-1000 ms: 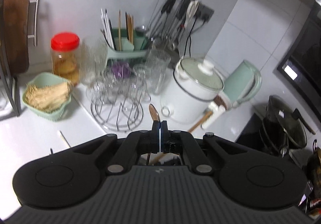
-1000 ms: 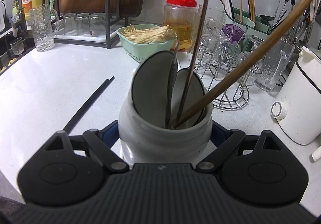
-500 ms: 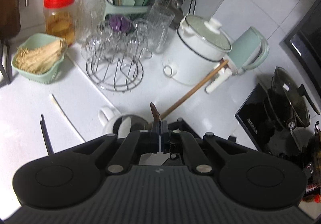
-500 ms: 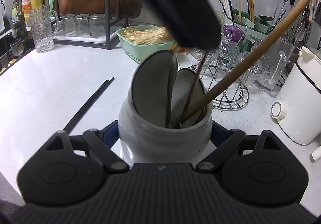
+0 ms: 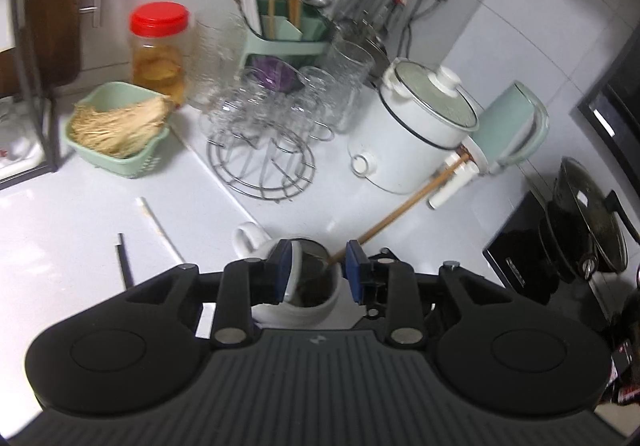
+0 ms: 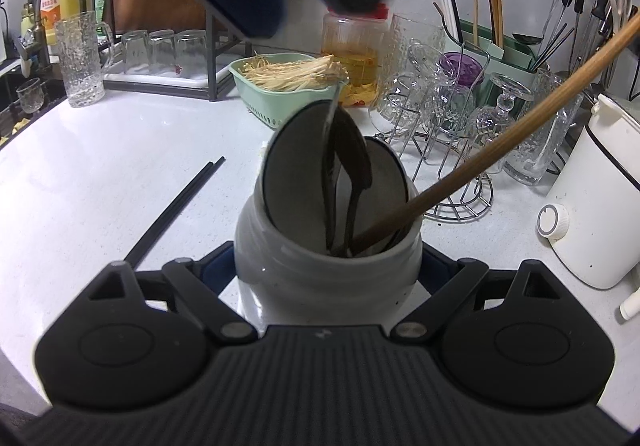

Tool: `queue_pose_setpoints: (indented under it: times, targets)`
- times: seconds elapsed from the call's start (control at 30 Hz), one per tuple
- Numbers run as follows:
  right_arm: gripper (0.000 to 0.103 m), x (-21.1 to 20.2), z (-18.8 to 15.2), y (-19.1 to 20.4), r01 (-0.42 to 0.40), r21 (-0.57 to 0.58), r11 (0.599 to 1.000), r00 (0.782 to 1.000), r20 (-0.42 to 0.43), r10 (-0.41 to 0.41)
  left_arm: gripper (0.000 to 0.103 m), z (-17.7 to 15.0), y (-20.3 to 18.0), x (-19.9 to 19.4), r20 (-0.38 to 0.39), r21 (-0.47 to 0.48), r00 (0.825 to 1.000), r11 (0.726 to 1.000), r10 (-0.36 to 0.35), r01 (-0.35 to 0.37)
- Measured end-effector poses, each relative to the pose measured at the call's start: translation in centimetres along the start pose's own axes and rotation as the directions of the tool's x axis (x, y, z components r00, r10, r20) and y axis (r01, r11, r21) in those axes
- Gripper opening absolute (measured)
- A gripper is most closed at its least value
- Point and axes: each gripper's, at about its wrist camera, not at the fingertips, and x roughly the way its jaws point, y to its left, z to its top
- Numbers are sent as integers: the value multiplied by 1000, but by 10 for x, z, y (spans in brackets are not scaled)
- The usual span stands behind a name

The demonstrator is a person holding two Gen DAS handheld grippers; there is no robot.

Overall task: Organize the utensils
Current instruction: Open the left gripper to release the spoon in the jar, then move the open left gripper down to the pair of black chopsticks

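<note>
On the white desk (image 6: pixel 100 182) stands a white mug (image 6: pixel 320 278) holding 2 flat spatulas, a dark spoon (image 6: pixel 352 166) and a long wooden handle (image 6: pixel 500 150). Its sides are clasped by the right hand-held gripper (image 6: pixel 326 266), whose jaws are easing apart. Above the mug, the left hand-held gripper (image 5: pixel 318 266) is opening, empty. 2 black chopsticks (image 6: pixel 176 202) lie nearby.
</note>
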Motion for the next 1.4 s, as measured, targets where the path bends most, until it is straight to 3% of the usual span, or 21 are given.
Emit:
queue_pose_setpoints:
  times: [0.2, 0.57, 0.8, 0.9, 1.07, 1.23, 1.4]
  targets:
    - [92, 0, 4, -7, -27, 48, 998, 1000, 8, 27, 34, -14, 30, -22, 48, -85, 994, 992, 98, -94]
    - [91, 1, 9, -5, -22, 29, 999, 1000, -3, 22, 33, -66, 91, -39, 9, -249, 975, 945, 223, -214]
    - [92, 2, 10, -6, -28, 18, 999, 999, -18, 28, 32, -104, 107, -25, -55, -231, 965, 936, 258, -264]
    - [92, 3, 11, -6, -30, 16, 999, 999, -25, 31, 32, -124, 110, -6, -105, -207, 951, 929, 291, -307]
    - [91, 2, 12, -8, -42, 10, 999, 998, -35, 42, 32, -144, 122, 14, -148, -248, 947, 917, 285, -314]
    - [92, 3, 13, -8, -52, -4, 999, 998, -42, 52, 32, -152, 126, 21, -113, -303, 954, 905, 276, -298]
    - [92, 4, 13, -7, -54, -21, 998, 997, -50, 53, 32, -152, 124, 32, -116, -256, 932, 896, 344, -362]
